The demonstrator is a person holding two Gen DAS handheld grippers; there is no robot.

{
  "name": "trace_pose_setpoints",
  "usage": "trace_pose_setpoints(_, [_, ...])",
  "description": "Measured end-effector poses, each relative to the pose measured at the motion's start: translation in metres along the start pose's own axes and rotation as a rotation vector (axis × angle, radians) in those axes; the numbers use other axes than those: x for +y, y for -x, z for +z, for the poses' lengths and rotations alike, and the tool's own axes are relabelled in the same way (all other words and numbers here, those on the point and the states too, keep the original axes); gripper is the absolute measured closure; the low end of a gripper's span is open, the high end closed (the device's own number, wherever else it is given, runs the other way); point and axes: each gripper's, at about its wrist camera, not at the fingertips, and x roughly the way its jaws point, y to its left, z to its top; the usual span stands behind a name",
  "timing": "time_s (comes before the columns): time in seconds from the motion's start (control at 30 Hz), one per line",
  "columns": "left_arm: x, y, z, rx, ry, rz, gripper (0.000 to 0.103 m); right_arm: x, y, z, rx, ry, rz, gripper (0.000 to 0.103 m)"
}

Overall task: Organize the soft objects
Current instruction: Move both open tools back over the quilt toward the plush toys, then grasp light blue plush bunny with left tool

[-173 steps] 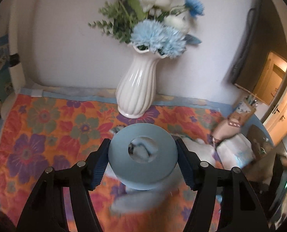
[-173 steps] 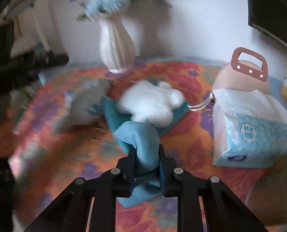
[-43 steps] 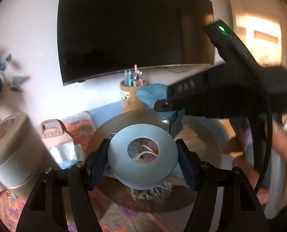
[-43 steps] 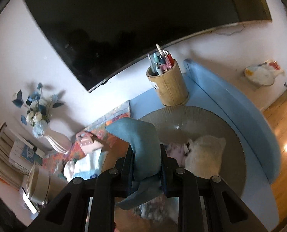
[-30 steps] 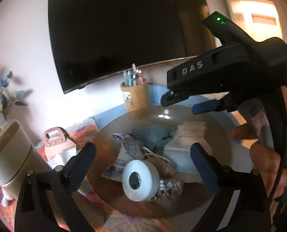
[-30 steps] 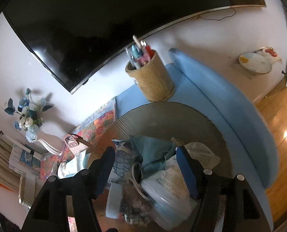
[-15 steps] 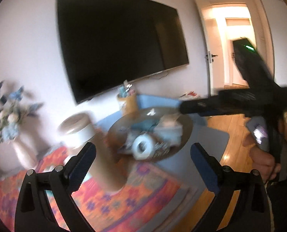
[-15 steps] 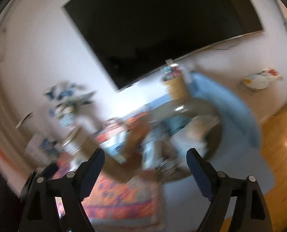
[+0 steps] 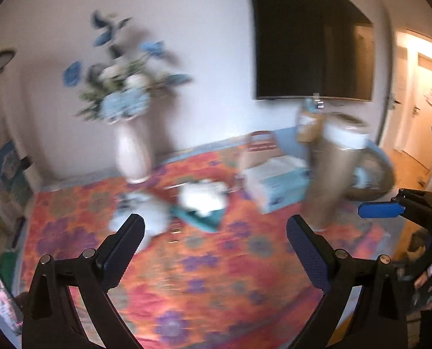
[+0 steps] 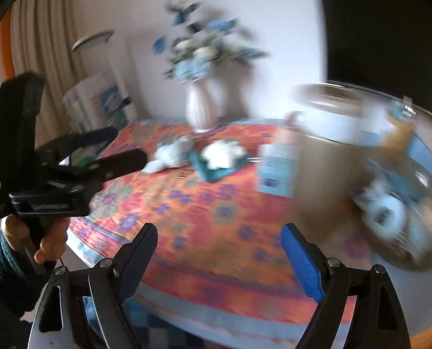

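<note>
My left gripper (image 9: 216, 247) is open and empty above the floral cloth (image 9: 204, 276). Beyond it lie a white fluffy item (image 9: 202, 197) on a teal cloth (image 9: 208, 219) and a pale plush (image 9: 141, 215) to the left. My right gripper (image 10: 220, 256) is also open and empty over the cloth's near edge. In the right wrist view the white fluffy item (image 10: 223, 151), the teal cloth (image 10: 216, 171) and the pale plush (image 10: 169, 154) lie ahead. The round tray (image 10: 428, 174) at the right holds a pale blue ring (image 10: 387, 212) and other soft things. Everything is motion-blurred.
A white vase of blue flowers (image 9: 133, 151) stands at the back. A tissue pack (image 9: 277, 186) and a tall beige container (image 9: 335, 168) stand between the loose items and the tray. A hand (image 10: 41, 241) holds the left gripper (image 10: 120, 145) at the left. A dark screen (image 9: 312, 46) hangs on the wall.
Both grippers opened and let go: the pale blue ring and the blue cloth now lie in the round tray. Both then swung left, back over the floral cloth.
</note>
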Motion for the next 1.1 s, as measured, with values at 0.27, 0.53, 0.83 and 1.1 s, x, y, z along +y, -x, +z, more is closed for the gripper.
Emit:
trace_pose_setpoints(0.27, [0.070,-0.041,-0.023,0.089,-0.034,0.062,0.005,0.044,-0.115,0.041,0.195,0.046,-0.186,0.018])
trace_pose_setpoints(0.53, [0.135,-0.102,-0.025,0.194,0.218,-0.163,0.005,-0.005,-0.179,0.094,0.166,-0.192,-0.133,0.018])
trace_pose_setpoints(0.83, [0.095,-0.154,-0.026,0.234,-0.043,0.047,0.005,-0.005,-0.244,0.109,0.142,-0.062,-0.198,0.018])
trace_pose_setpoints(1.1, [0.103,-0.165,-0.038,0.213,0.016,0.086,0.005,-0.009,-0.262,0.088,0.118,-0.067,-0.211,0.017])
